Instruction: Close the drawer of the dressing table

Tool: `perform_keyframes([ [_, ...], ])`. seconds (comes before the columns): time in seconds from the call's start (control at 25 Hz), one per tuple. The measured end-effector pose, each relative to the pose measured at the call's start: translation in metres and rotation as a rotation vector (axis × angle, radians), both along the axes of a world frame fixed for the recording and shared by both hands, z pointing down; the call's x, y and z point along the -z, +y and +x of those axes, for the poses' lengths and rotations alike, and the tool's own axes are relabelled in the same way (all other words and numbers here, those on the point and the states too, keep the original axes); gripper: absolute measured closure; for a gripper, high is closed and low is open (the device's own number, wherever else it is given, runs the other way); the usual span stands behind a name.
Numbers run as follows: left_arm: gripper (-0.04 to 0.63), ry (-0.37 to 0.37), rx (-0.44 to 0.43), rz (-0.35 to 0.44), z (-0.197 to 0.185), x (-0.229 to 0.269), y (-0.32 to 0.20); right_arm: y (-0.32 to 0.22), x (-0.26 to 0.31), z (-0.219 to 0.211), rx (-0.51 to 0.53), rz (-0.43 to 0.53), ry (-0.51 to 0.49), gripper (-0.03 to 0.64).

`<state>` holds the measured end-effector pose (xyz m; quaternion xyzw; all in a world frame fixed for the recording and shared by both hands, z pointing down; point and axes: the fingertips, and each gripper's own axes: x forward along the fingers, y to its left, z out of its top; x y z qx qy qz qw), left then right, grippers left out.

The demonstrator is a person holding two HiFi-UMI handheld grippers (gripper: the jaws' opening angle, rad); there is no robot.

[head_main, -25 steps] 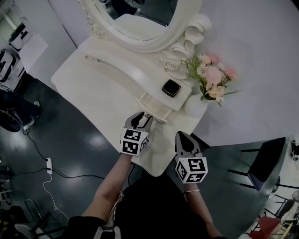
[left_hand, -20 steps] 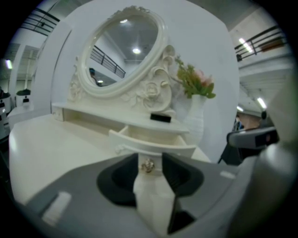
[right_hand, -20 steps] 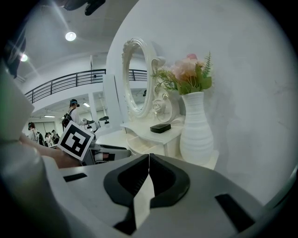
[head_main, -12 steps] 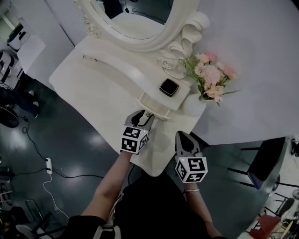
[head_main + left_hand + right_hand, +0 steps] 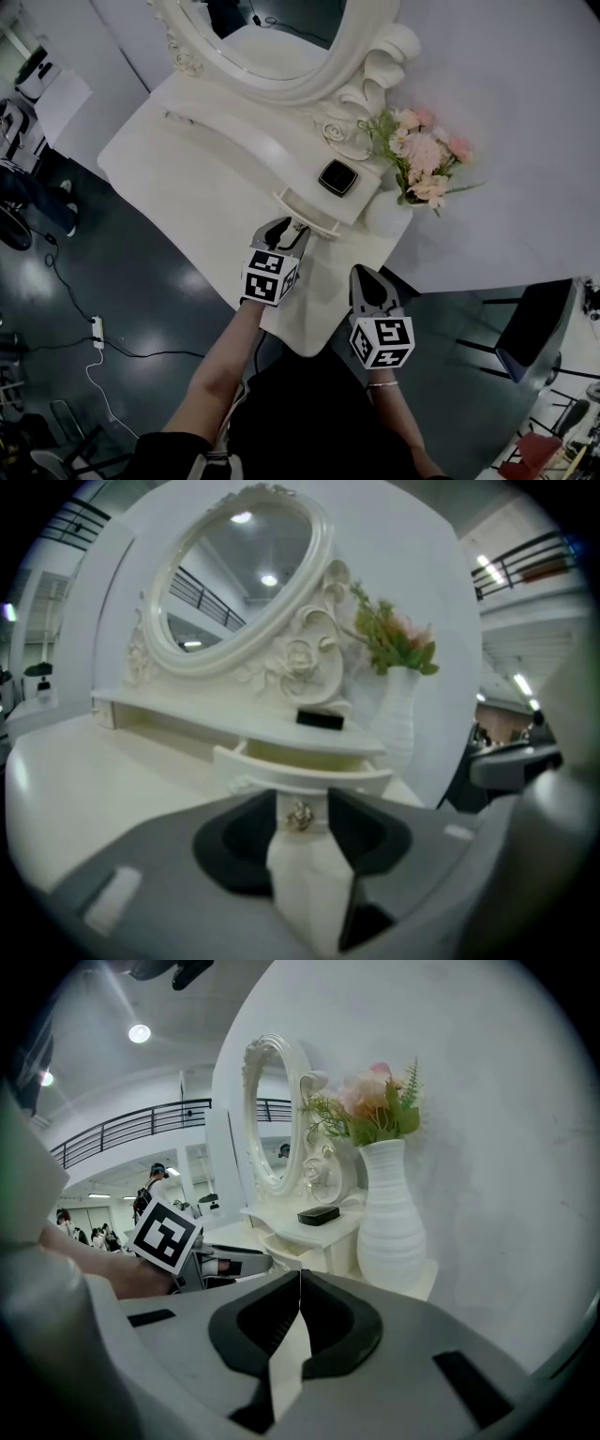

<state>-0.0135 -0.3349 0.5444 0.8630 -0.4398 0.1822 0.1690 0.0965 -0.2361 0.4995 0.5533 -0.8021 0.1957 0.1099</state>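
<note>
Two grippers held over the near end of the table (image 5: 187, 178).

- The left gripper (image 5: 285, 232) faces the drawer (image 5: 281, 772). Its jaws have just been opening and now stand wide. The gold knob (image 5: 300, 816) sits in the gap, and neither pad presses on it: released.
- The drawer is part-way out. It sits under the right end of the shelf (image 5: 272, 150), below the black box (image 5: 338, 176), and its pale inside shows above the front panel.
- The right gripper (image 5: 300, 1277) has its jaws closed tip to tip with nothing between them. It hangs over the table's right corner, apart from the drawer.
- A white vase (image 5: 386, 214) of pink flowers (image 5: 422, 159) stands just right of the shelf. An oval mirror (image 5: 281, 47) is behind.
</note>
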Motion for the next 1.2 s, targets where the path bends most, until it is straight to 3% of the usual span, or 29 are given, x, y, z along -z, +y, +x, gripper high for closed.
perform_keyframes([
  [1.2, 0.43, -0.009, 0.012, 0.015, 0.026, 0.002, -0.04, 0.004, -0.004, 0.026, -0.036, -0.008, -0.008, 0.612],
])
